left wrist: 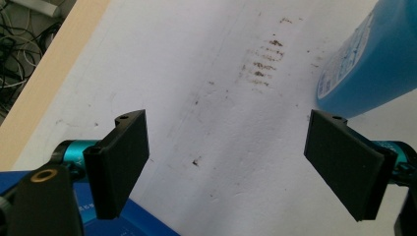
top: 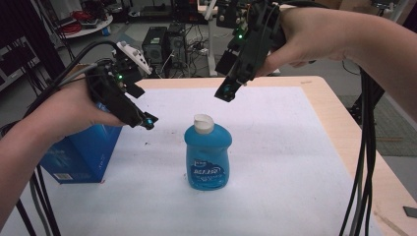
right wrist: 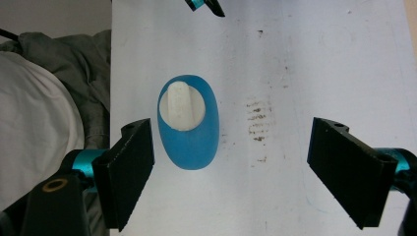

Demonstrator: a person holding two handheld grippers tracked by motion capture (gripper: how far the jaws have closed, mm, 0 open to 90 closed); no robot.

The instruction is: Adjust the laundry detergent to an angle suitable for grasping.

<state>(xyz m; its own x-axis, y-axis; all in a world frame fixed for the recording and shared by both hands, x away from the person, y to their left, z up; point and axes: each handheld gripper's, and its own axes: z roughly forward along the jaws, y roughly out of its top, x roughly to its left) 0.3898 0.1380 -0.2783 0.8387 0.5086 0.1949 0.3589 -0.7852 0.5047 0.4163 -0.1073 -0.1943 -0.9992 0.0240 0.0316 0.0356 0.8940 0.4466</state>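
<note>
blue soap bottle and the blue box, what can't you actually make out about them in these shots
- Blue plastic soap bottle with white cap: in the high view the label text is too small and blurred to read.
- Same bottle in the left gripper view: the top and right edges crop it, so the cap is cut off.
- Blue cardboard box: in the high view the person's left hand and the left gripper cover its top; the print is too small.

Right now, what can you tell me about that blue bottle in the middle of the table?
The blue bottle looks like translucent plastic filled with blue liquid, with a white flip cap that appears shut and a blue label on its front. It stands upright on the white mat, near the table's middle, oval in outline from above. Nothing touches it: both tools hang open above it, apart from it.
</note>
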